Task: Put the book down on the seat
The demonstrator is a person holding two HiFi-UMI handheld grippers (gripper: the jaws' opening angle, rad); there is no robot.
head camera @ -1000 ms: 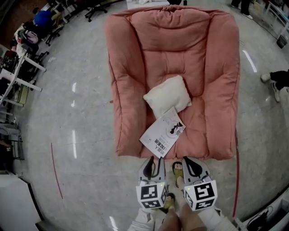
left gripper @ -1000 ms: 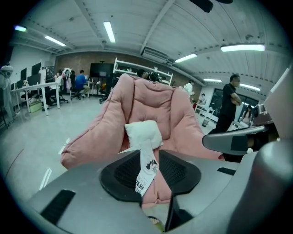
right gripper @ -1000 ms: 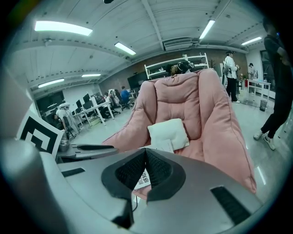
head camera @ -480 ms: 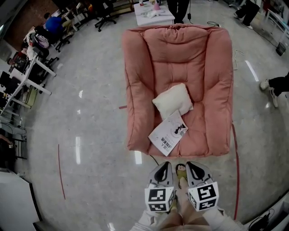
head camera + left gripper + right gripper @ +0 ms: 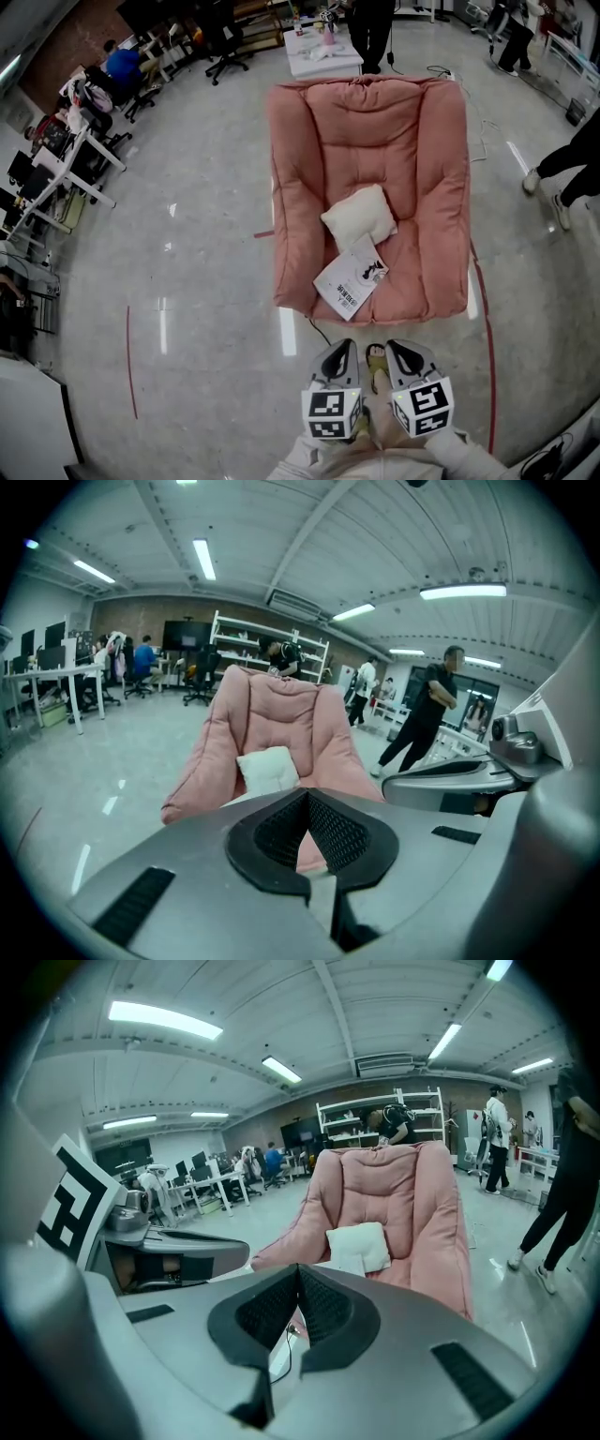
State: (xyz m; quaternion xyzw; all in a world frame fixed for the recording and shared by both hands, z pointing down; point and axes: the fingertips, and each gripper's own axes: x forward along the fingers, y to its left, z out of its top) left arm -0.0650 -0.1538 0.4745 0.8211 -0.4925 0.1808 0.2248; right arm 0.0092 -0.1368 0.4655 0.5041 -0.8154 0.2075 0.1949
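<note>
A white book [image 5: 352, 278] lies flat on the front of the pink padded seat [image 5: 412, 178], just below a cream pillow [image 5: 359, 215]. The pillow [image 5: 266, 766] [image 5: 360, 1244] also shows on the seat in both gripper views. My left gripper [image 5: 341, 353] and right gripper [image 5: 397, 353] hang side by side over the floor, a short way in front of the seat. Both are shut with nothing between the jaws, and their dark pads meet.
Grey polished floor [image 5: 206, 309] surrounds the seat. A cable [image 5: 319, 330] runs from its front edge. Desks and office chairs [image 5: 84, 122] stand far left, a white table [image 5: 319, 52] behind the seat. People stand at the back and right [image 5: 572, 159]. Red tape lines [image 5: 129, 361] mark the floor.
The view has backed away from the seat, which looks smaller and farther. The book stays where it lay. Both grippers hang lower and closer to the body.
</note>
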